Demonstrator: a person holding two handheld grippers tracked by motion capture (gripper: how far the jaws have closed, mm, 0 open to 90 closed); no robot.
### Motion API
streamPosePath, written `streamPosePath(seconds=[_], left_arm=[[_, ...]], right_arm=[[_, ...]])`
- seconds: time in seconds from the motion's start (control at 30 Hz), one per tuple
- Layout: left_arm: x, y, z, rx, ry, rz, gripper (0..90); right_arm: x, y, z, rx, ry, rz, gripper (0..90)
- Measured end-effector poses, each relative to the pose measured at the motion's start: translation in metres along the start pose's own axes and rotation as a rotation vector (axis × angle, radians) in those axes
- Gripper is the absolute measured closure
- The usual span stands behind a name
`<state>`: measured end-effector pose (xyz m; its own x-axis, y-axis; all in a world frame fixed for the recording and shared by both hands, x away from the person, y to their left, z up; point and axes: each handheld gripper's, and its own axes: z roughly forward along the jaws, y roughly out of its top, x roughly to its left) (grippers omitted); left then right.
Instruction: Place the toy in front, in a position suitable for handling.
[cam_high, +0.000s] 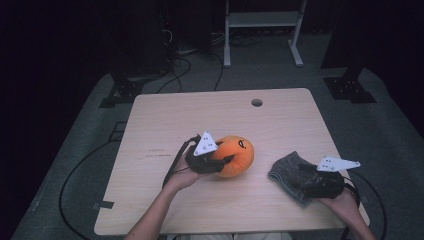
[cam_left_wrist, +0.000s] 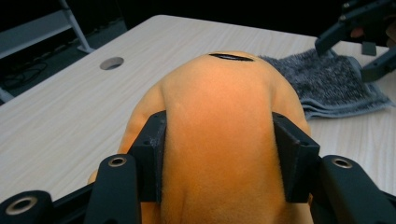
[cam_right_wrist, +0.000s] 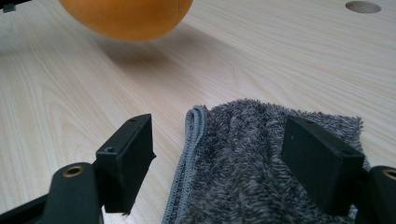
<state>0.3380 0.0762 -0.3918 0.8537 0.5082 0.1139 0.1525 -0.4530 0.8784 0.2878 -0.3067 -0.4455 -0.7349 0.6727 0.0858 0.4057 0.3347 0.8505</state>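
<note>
An orange plush toy (cam_high: 237, 155) with a small black mark on top is near the middle of the wooden table (cam_high: 210, 115). My left gripper (cam_high: 223, 162) is shut on the plush (cam_left_wrist: 219, 140); both pads press into its sides. The plush (cam_right_wrist: 126, 16) seems lifted slightly, with a shadow beneath it. A folded grey towel (cam_high: 287, 172) lies flat at the right. My right gripper (cam_right_wrist: 217, 158) stands open over the towel (cam_right_wrist: 261, 172), one jaw on bare wood to the left of its hemmed edge, the other above the pile. In the high view the right gripper (cam_high: 305, 182) rests over the towel's near right part.
A round cable hole (cam_high: 257, 102) sits near the table's far edge. Cables trail off the table's left side and across the grey floor. A white metal stand (cam_high: 262, 30) and dark equipment bases stand beyond the table.
</note>
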Motion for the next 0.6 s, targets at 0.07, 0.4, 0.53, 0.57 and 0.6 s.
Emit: streamPosePath(seconds=[0.07,0.4,0.53,0.57,0.6], left_arm=[[-0.003,-0.003,0.001,0.005,-0.008,0.006,45.2],[-0.019,-0.019,0.009,0.017,-0.057,0.015,44.4],[-0.024,-0.023,0.011,0.027,-0.073,0.022,44.1],[-0.024,-0.023,0.011,0.027,-0.073,0.022,44.1],[-0.026,-0.025,0.013,0.029,-0.08,0.024,43.9]], right_arm=[[0.0,0.0,0.0,0.001,-0.001,0.0,24.0],[0.0,0.001,0.001,0.002,-0.004,-0.006,24.0],[0.001,0.002,0.002,0.006,-0.003,0.0,24.0],[0.001,0.002,0.002,0.006,-0.003,-0.001,24.0],[0.001,0.002,0.002,0.006,-0.004,-0.001,24.0]])
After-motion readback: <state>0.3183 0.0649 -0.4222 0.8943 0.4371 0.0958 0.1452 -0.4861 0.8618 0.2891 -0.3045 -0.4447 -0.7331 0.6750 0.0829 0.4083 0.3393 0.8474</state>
